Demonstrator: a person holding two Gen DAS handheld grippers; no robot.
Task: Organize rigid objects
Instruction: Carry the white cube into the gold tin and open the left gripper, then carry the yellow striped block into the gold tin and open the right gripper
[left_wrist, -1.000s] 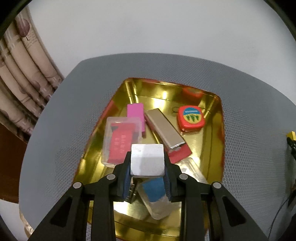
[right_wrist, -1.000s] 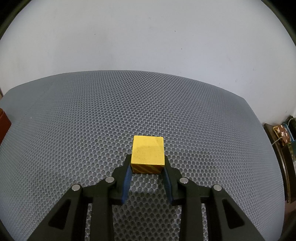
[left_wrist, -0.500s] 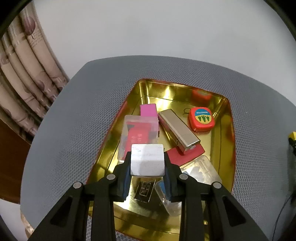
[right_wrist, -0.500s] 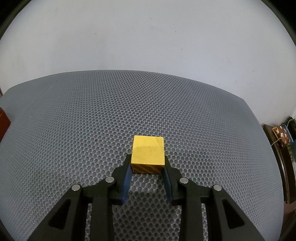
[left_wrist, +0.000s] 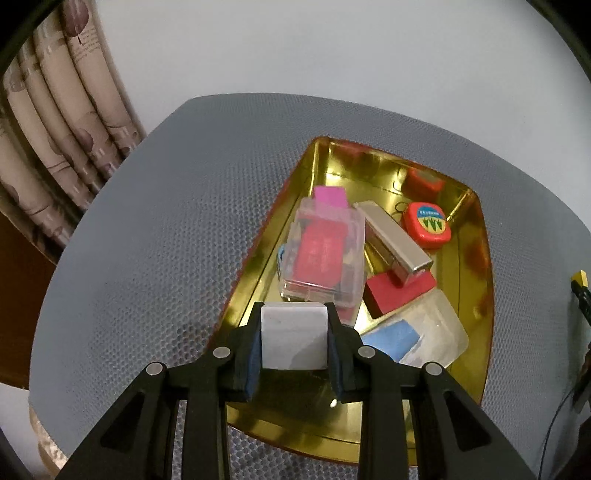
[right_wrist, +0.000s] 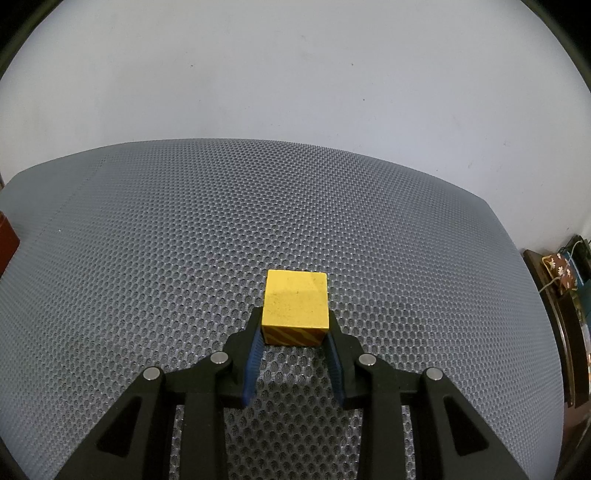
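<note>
My left gripper (left_wrist: 294, 338) is shut on a white cube (left_wrist: 293, 334) and holds it above the near left corner of a gold tray (left_wrist: 476, 236). The tray holds a clear box with a red card (left_wrist: 323, 254), a pink block (left_wrist: 331, 195), a silver bar (left_wrist: 395, 236), a red block (left_wrist: 400, 291), a red tape measure (left_wrist: 427, 224) and a clear case with a blue piece (left_wrist: 413, 338). My right gripper (right_wrist: 294, 334) is shut on a yellow cube (right_wrist: 295, 302) that sits on the grey mesh mat (right_wrist: 147, 258).
The tray rests on the grey mesh mat (left_wrist: 166, 221). A curtain (left_wrist: 55, 129) hangs at the left. A yellow-tipped object (left_wrist: 579, 278) and cables lie past the mat's right edge. A dark red edge (right_wrist: 7, 240) shows at the far left in the right wrist view.
My left gripper has moved left and back with the white cube, so the tray now lies to its right. The right gripper and yellow cube have not moved.
</note>
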